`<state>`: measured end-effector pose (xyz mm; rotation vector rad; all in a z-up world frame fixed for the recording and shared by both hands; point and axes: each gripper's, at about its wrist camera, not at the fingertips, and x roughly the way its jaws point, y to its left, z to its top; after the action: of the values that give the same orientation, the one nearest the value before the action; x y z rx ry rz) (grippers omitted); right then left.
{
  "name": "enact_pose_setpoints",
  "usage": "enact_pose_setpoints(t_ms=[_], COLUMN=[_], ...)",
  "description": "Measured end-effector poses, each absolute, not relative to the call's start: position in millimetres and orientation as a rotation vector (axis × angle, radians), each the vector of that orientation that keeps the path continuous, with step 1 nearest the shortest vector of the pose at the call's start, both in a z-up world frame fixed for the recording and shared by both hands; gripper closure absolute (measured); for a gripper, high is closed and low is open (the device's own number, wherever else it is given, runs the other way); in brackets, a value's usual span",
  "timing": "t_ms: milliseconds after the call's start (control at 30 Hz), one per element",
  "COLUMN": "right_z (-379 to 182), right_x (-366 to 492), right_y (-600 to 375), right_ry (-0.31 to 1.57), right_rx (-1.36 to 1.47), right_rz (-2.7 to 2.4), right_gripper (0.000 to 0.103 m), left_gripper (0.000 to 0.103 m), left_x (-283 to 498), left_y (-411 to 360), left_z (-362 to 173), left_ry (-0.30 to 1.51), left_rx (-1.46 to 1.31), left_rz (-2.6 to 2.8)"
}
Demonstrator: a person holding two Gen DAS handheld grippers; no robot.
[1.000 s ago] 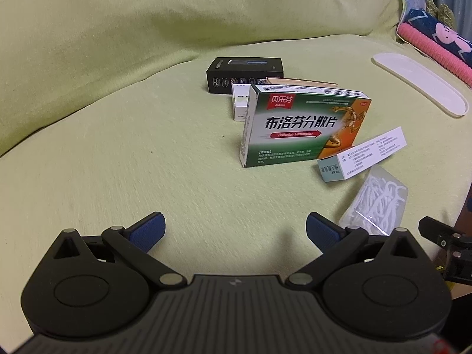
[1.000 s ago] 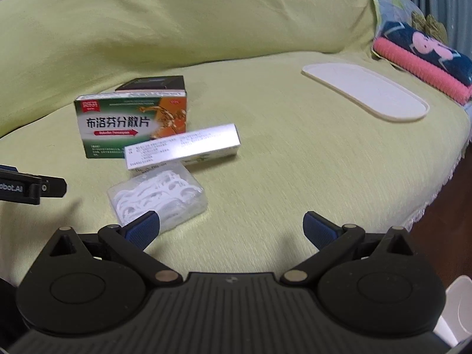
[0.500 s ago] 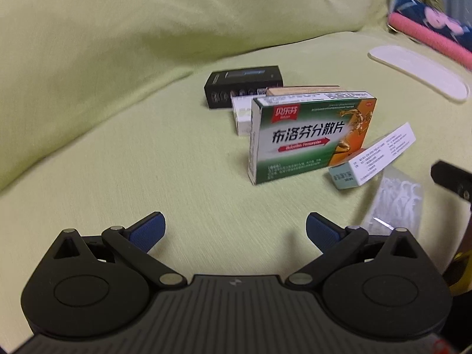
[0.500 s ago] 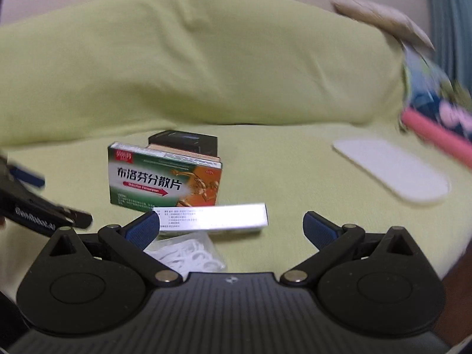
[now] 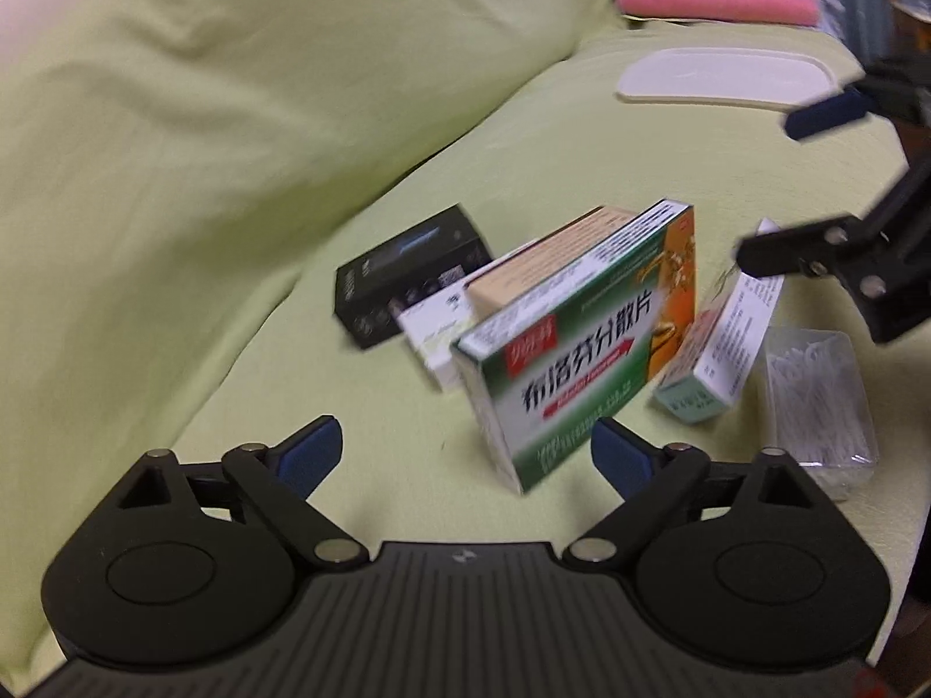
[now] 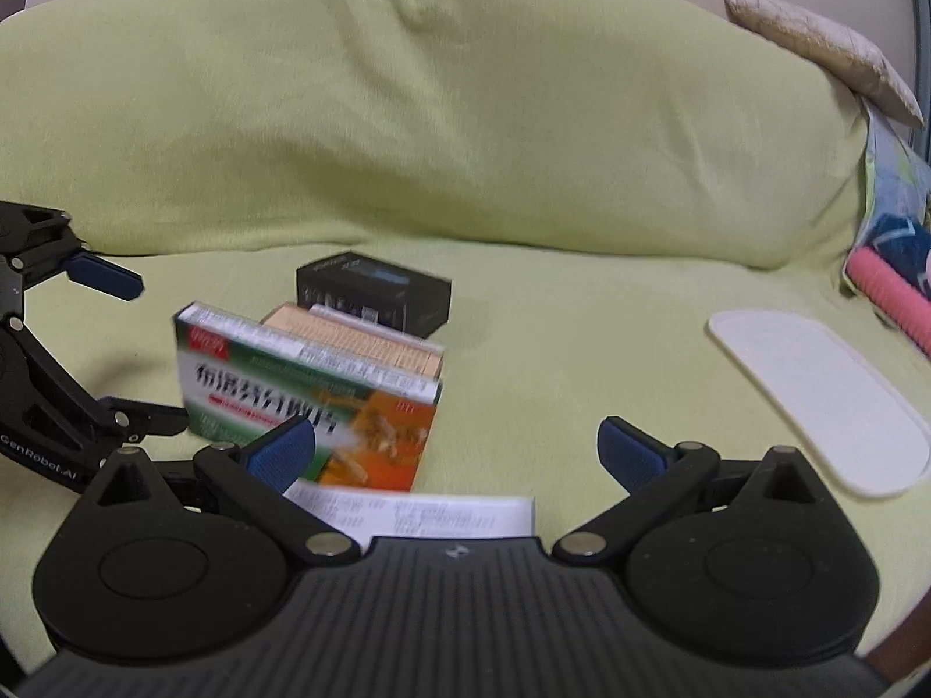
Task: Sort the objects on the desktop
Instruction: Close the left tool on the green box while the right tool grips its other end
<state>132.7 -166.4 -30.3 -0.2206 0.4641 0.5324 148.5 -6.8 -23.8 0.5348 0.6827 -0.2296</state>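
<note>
Clear plastic case (image 5: 817, 407) holds white floss picks (image 5: 806, 390) — beside green medicine box (image 5: 576, 343).

Green, white and orange medicine box (image 5: 582, 343) with red band; matte black box (image 5: 407, 273); tan box (image 6: 355, 337); white tray (image 6: 826, 401); plain lime-green sofa cover (image 6: 465, 116); pink ribbed roll (image 6: 890, 296)

Glossy cardboard medicine box (image 5: 582, 349); matt green cloth cover (image 5: 233, 145); clear plastic floss-pick case (image 5: 814, 401)
</note>
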Motion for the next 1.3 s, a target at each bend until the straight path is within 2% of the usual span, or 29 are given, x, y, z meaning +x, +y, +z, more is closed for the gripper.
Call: enact_pose_setpoints(t_ms=[67, 300, 367, 400, 467, 500, 633, 800, 900, 1000, 1067, 1200, 1300], right_z=[-29, -34, -36, -36, -36, -37, -39, -54, -63, -64, -65, -71, -73], right_x=[140, 152, 153, 154, 157, 156, 145, 115, 106, 103, 101, 92, 88], right_y=[-165, -157, -153, -151, -147, -144, -132, -115, -107, -102, -99, -93, -93], right_ry=[0.464, 0.475, 0.477, 0.478, 0.481, 0.473, 0.406, 0.301, 0.274, 0.261, 0.254, 0.218, 0.204], right_rx=[-0.218, -0.275, -0.296, -0.305, -0.322, -0.340, -0.446, -0.682, -0.787, -0.826, -0.849, -0.927, -0.956], right_rz=[0.555, 0.662, 0.682, 0.693, 0.719, 0.731, 0.761, 0.777, 0.773, 0.775, 0.781, 0.771, 0.773], right_gripper=[0.001, 0.002, 0.011, 0.015, 0.032, 0.036, 0.042, 0.047, 0.055, 0.061, 0.065, 0.068, 0.071], left_gripper=[0.021, 0.030, 0.037, 0.038, 0.041, 0.042, 0.046, 0.047, 0.047, 0.047, 0.052, 0.053, 0.058], left_x=[153, 163, 164, 165, 165, 165, 156, 140, 129, 121, 119, 119, 122], left_y=[-12, -24, -25, -25, -26, -26, -26, -27, -31, -33, -34, -34, -35], left_z=[-22, -27, -29, -31, -34, -35, -36, -37, -38, -40, -43, -49, -51], left_ry=[0.675, 0.667, 0.667, 0.671, 0.678, 0.680, 0.669, 0.650, 0.638, 0.630, 0.628, 0.628, 0.621], left_rx=[0.568, 0.691, 0.700, 0.705, 0.722, 0.731, 0.753, 0.779, 0.805, 0.840, 0.869, 0.920, 0.944], left_rz=[-0.269, -0.378, -0.403, -0.410, -0.416, -0.418, -0.430, -0.456, -0.481, -0.492, -0.495, -0.485, -0.476])
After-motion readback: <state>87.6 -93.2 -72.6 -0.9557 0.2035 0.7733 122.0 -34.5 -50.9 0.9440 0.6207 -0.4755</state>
